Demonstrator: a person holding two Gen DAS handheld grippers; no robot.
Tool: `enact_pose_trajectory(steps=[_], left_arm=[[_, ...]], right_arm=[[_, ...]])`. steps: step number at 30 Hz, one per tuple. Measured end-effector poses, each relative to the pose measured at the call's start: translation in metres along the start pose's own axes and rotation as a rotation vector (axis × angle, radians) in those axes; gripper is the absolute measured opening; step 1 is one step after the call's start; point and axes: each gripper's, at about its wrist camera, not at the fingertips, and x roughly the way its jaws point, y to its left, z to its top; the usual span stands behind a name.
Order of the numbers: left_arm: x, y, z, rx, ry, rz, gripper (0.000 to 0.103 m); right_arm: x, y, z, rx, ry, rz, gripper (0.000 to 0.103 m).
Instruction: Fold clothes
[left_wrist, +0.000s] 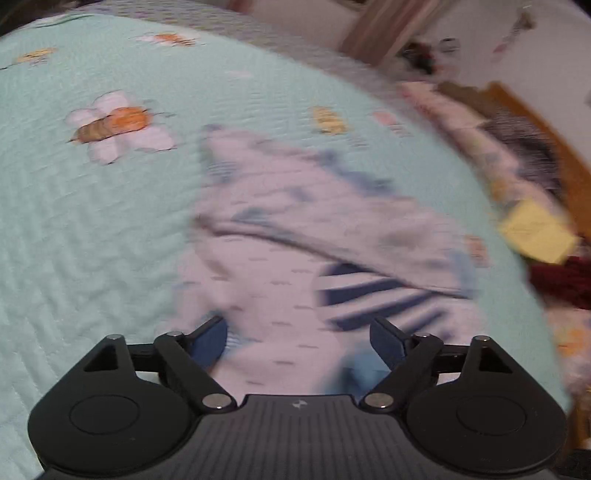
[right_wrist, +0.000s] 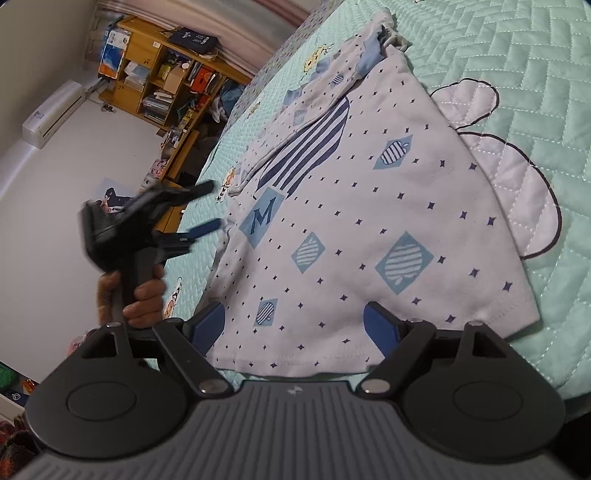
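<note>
- Letter "M": dark blue, printed inside a light blue diamond on the white shirt (right_wrist: 354, 206).
- Other printing, on shelf (right_wrist: 166, 77) items and wall pictures: too small or blurred to read.

Left wrist view: heavy motion blur throughout. Right wrist view: sharp, evenly lit, soft shadows; fisheye bending at edges.

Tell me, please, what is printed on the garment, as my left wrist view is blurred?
Observer: The white shirt has small dark stars, striped apples in blue diamonds and a letter M.
Operator: Thank you. Where are the right tongs?
Observer: The right tongs are open, with the shirt's hem between them.
Operator: And the left tongs?
Observer: The left tongs are open at the shirt's side edge, near the M, above the green quilt.
</note>
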Motion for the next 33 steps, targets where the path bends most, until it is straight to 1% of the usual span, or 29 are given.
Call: enact_pose_trajectory(steps=[1, 2, 3, 5, 7, 8, 9, 10, 11, 12, 14, 16, 17, 18, 22, 25, 27, 28, 29, 30, 31, 32, 33], left_arm=[[0.000, 0.009, 0.000, -0.020, -0.017, 0.036, 0.059], [0.000, 0.018, 0.000, -0.041, -0.033, 0.071, 0.054], [-0.004, 0.026, 0.002, -0.089, -0.038, 0.054, 0.054], [-0.011, 0.026, 0.006, -0.104, -0.041, 0.052, 0.059], [-0.020, 0.017, 0.010, -0.087, -0.066, 0.054, 0.083], [-0.023, 0.014, 0.012, -0.096, -0.087, 0.028, 0.088], [-0.026, 0.011, 0.015, -0.111, -0.100, -0.023, 0.093], [-0.026, 0.009, 0.016, -0.124, -0.098, -0.079, 0.097], [-0.021, 0.005, 0.018, -0.128, -0.086, -0.110, 0.100], [-0.012, 0.002, 0.018, -0.105, -0.063, -0.084, 0.102], [0.006, -0.004, 0.019, -0.060, -0.019, -0.031, 0.100], [0.011, 0.005, 0.015, -0.063, -0.028, 0.040, 0.079], [0.013, 0.009, 0.014, -0.064, -0.033, 0.076, 0.079], [0.007, 0.006, 0.013, -0.051, -0.042, 0.091, 0.078], [-0.017, -0.006, 0.008, 0.000, -0.080, 0.151, 0.091], [-0.023, -0.024, -0.004, 0.028, -0.025, -0.026, 0.100], [-0.016, -0.032, -0.012, 0.061, 0.019, -0.071, 0.100], [-0.007, -0.031, -0.015, 0.067, 0.040, -0.054, 0.100], [0.002, -0.027, -0.018, 0.065, 0.056, -0.018, 0.099], [0.008, -0.019, -0.022, 0.063, 0.054, 0.037, 0.092], [0.008, -0.014, -0.026, 0.081, 0.028, 0.084, 0.087], [0.002, -0.014, -0.028, 0.099, 0.001, 0.113, 0.083], [-0.003, -0.015, -0.028, 0.104, -0.011, 0.165, 0.084]], right_arm=[[0.000, 0.000, 0.000, 0.001, -0.001, 0.001, 0.083], [-0.001, 0.000, 0.000, 0.000, -0.002, 0.001, 0.083], [-0.001, 0.000, -0.001, -0.002, -0.003, 0.000, 0.083], [0.000, 0.001, -0.001, -0.009, -0.004, -0.004, 0.083], [0.001, 0.000, 0.000, -0.001, -0.001, 0.000, 0.085], [0.001, 0.000, 0.000, 0.004, -0.001, 0.003, 0.085], [0.001, -0.001, 0.000, 0.008, -0.003, 0.005, 0.085], [0.000, -0.001, 0.000, 0.009, -0.004, 0.007, 0.085], [0.000, -0.001, -0.001, 0.009, -0.005, 0.008, 0.085], [0.000, -0.001, -0.001, 0.008, -0.005, 0.008, 0.085], [0.000, -0.001, -0.001, 0.008, -0.003, 0.009, 0.085], [0.000, -0.001, -0.001, 0.006, -0.003, 0.010, 0.085], [-0.001, -0.001, -0.002, 0.005, -0.003, 0.010, 0.085], [-0.001, -0.001, -0.002, 0.003, -0.004, 0.010, 0.085], [0.000, -0.002, -0.003, 0.004, -0.005, 0.014, 0.085], [0.000, -0.002, -0.002, 0.014, -0.006, 0.019, 0.086], [0.000, -0.002, -0.002, 0.012, -0.008, 0.020, 0.086], [0.000, -0.002, -0.002, 0.011, -0.008, 0.021, 0.086], [0.000, -0.003, -0.002, 0.010, -0.008, 0.021, 0.086], [0.000, -0.003, -0.003, 0.009, -0.009, 0.022, 0.086], [0.000, -0.002, -0.003, 0.008, -0.009, 0.023, 0.086], [0.000, -0.002, -0.003, 0.007, -0.010, 0.023, 0.086], [-0.001, -0.002, -0.003, 0.005, -0.010, 0.023, 0.086]])
